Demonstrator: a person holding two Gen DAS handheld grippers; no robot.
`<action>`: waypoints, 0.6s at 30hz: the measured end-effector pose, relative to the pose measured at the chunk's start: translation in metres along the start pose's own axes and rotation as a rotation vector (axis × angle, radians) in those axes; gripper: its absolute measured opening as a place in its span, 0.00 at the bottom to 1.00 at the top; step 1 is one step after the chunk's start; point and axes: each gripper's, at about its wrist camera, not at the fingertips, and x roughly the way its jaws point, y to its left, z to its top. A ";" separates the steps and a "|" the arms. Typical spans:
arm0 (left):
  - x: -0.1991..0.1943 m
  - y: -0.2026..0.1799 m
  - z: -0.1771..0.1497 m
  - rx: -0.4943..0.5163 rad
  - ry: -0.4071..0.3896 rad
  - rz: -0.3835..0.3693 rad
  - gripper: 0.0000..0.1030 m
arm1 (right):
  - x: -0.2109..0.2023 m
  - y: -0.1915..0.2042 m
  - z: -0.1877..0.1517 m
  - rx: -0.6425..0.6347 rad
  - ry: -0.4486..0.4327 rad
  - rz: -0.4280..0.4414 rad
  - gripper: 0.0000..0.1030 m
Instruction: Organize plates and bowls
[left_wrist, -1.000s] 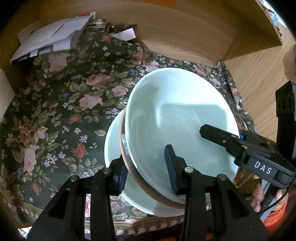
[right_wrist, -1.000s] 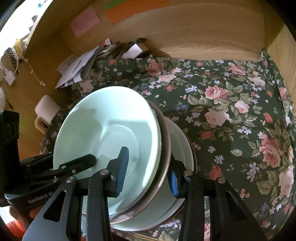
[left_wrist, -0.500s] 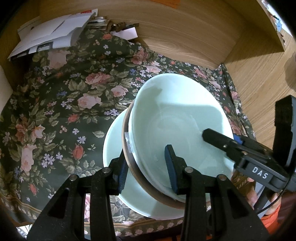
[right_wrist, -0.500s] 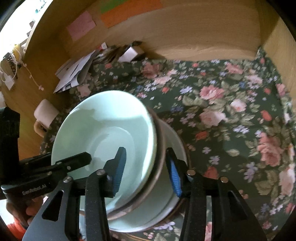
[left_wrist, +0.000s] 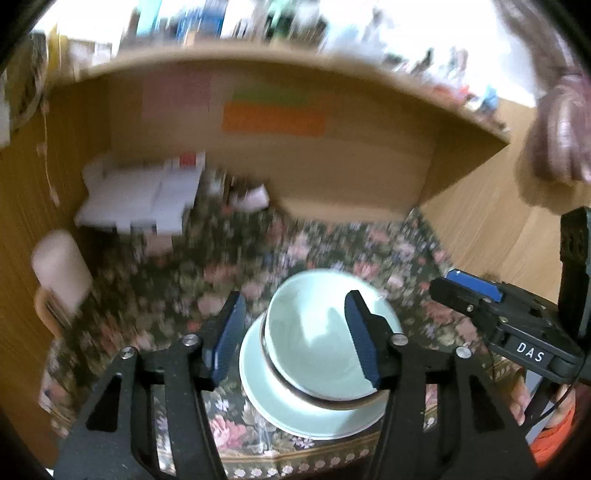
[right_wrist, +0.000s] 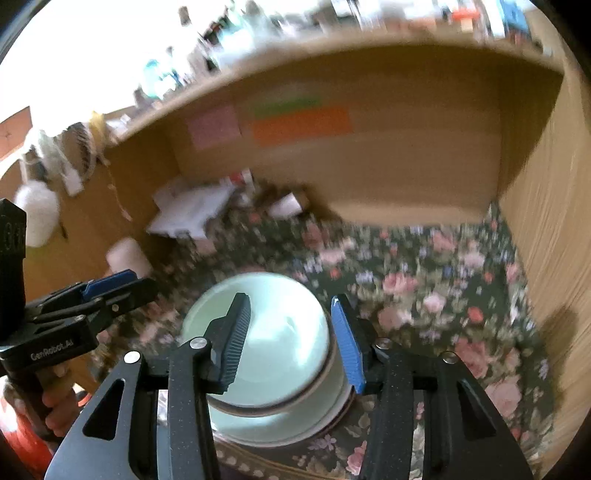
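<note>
Through my left wrist view, my left gripper (left_wrist: 295, 334) has let go: its jaws are opening, clear of the pale green bowl (left_wrist: 317, 347), which a second ago they pinched by the rim. The bowl now sits stacked on the plate (left_wrist: 266, 398) on the floral cloth (left_wrist: 155, 306). Through my right wrist view, my right gripper (right_wrist: 291, 336) also stands apart above the bowl (right_wrist: 273, 343), lifted away. I judge this stack placed.
</note>
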 end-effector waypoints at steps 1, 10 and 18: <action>-0.010 -0.003 0.002 0.010 -0.036 0.001 0.58 | -0.009 0.004 0.003 -0.009 -0.030 0.007 0.42; -0.076 -0.013 0.004 0.049 -0.287 0.048 0.78 | -0.064 0.024 0.009 -0.041 -0.225 0.036 0.67; -0.097 -0.018 -0.006 0.065 -0.367 0.068 0.97 | -0.082 0.035 0.004 -0.078 -0.304 0.000 0.90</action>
